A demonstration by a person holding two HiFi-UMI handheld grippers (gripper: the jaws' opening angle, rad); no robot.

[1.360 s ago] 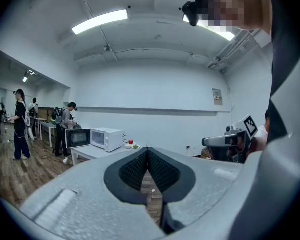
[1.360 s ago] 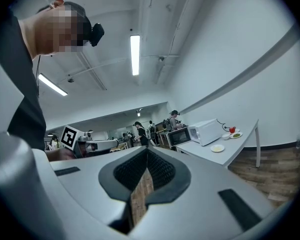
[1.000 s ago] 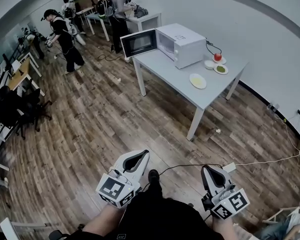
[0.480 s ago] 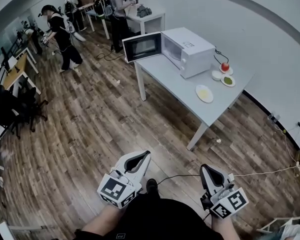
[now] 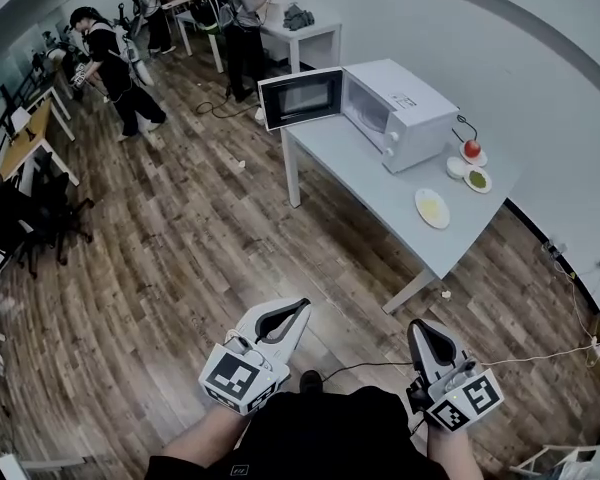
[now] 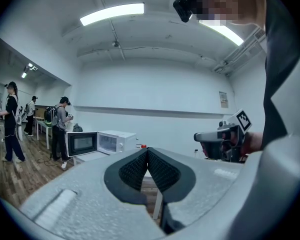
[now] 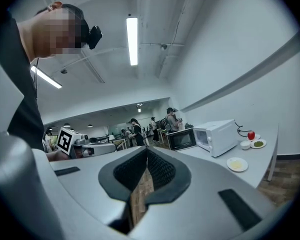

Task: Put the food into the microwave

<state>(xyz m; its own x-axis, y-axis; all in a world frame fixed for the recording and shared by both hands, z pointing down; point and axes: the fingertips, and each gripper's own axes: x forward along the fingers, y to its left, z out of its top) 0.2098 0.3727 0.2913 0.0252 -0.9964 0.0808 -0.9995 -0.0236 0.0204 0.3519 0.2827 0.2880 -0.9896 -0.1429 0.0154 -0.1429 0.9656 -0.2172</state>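
Observation:
The white microwave (image 5: 400, 113) stands on the grey table (image 5: 365, 183) with its door (image 5: 300, 98) swung open toward the room. To its right lie a plate of yellow food (image 5: 432, 208), a plate of green food (image 5: 477, 179), a small white bowl (image 5: 456, 167) and a red fruit (image 5: 471, 149). My left gripper (image 5: 298, 308) and right gripper (image 5: 423, 330) are held level over the wooden floor, well short of the table. Both are shut, with nothing between the jaws. In the right gripper view the microwave (image 7: 217, 136) and yellow plate (image 7: 237, 164) lie ahead to the right.
Several people (image 5: 110, 68) stand at the far left and back of the room. A second white table (image 5: 300, 33) stands behind the microwave. Desks and dark chairs (image 5: 20, 208) line the left side. A cable (image 5: 540, 353) runs over the floor at the right.
The table and microwave have shifted right and nearer in the head view. Both grippers have stayed side by side, shut, low in the frame.

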